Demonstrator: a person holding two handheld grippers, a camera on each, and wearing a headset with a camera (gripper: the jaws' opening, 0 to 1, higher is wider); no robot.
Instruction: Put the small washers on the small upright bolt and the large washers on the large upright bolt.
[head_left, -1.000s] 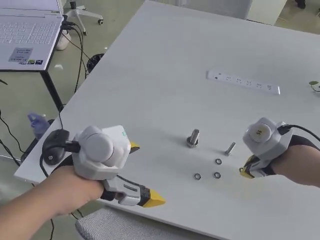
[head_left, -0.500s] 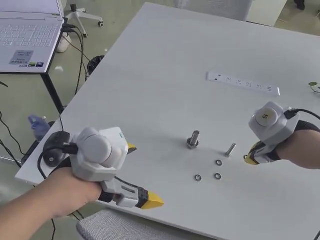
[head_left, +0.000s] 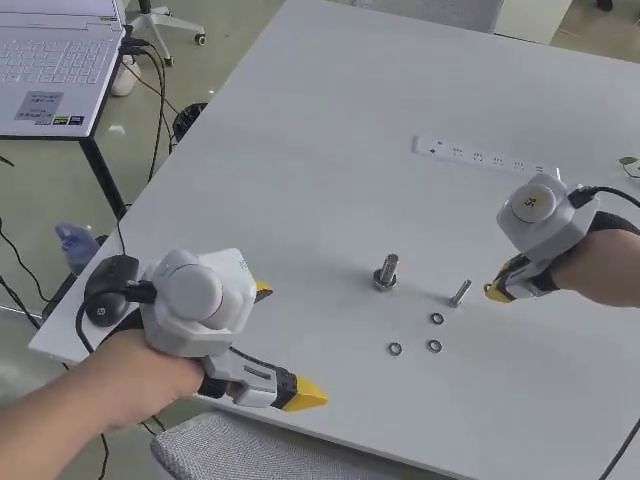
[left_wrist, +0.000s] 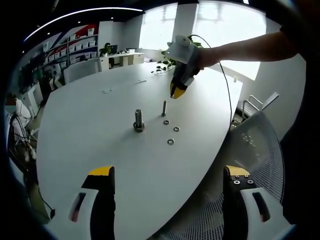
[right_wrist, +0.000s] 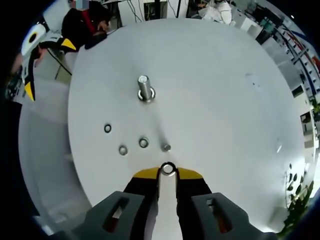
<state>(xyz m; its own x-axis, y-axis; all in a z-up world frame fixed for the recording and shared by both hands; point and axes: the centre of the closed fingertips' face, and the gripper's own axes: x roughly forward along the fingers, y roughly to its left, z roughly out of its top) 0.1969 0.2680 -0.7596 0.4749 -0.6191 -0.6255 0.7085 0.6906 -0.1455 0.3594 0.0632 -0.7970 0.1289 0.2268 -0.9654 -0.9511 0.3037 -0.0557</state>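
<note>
The large upright bolt (head_left: 386, 272) (left_wrist: 138, 120) (right_wrist: 145, 88) stands mid-table. The small upright bolt (head_left: 460, 292) (left_wrist: 164, 107) (right_wrist: 166, 147) is to its right. Three loose washers (head_left: 434, 346) (left_wrist: 170, 142) (right_wrist: 123, 149) lie flat in front of the bolts. My right gripper (head_left: 497, 291) (right_wrist: 168, 172) hovers just right of the small bolt, shut on a washer (right_wrist: 168, 169) pinched at its yellow tips. My left gripper (head_left: 285, 343) (left_wrist: 169, 172) is open at the table's near edge, with nothing between its jaws.
A white power strip (head_left: 487, 160) lies farther back on the white table (head_left: 300, 150). A laptop (head_left: 50, 60) sits on a side stand at the far left, with cables below it. A grey mesh chair back (head_left: 220, 450) is under the near table edge.
My right gripper has moved away from the loose washers and up beside the small bolt. The left gripper has stayed about where it was.
</note>
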